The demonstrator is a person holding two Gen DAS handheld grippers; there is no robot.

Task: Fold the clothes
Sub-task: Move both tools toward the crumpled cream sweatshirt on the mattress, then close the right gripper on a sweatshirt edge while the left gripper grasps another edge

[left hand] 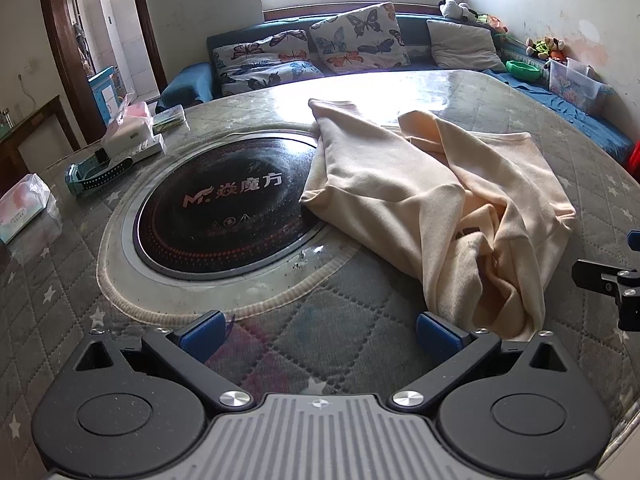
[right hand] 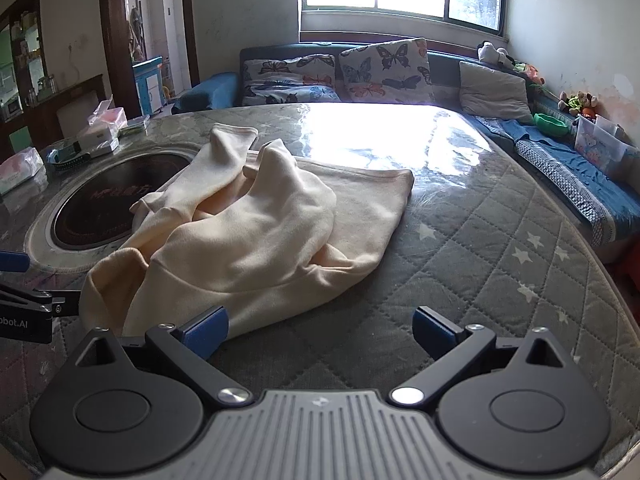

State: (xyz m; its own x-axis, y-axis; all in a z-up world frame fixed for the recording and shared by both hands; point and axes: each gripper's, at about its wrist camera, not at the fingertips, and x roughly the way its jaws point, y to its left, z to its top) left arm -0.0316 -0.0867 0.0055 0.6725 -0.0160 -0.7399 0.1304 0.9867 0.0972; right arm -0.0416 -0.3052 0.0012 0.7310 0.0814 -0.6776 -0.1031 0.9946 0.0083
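A cream sweatshirt point(left hand: 440, 200) lies crumpled on the round quilted table point(left hand: 340, 340), its sleeves thrown across its body and one sleeve reaching over the black cooktop point(left hand: 224, 208). In the right wrist view the same sweatshirt point(right hand: 260, 232) spreads out just ahead, its hem at the far right. My left gripper point(left hand: 320, 334) is open and empty, with its right finger close to the garment's near edge. My right gripper point(right hand: 320, 330) is open too, nothing between its fingers, its left finger next to the near cloth edge. Each gripper shows at the edge of the other's view.
Tissue packs point(left hand: 24, 208), a white box point(left hand: 128, 136) and a teal strap point(left hand: 92, 172) sit at the table's left side. A blue sofa with butterfly cushions point(left hand: 360, 36) runs behind the table, with a green bowl point(right hand: 552, 122) and a plastic bin point(right hand: 600, 140) on the right bench.
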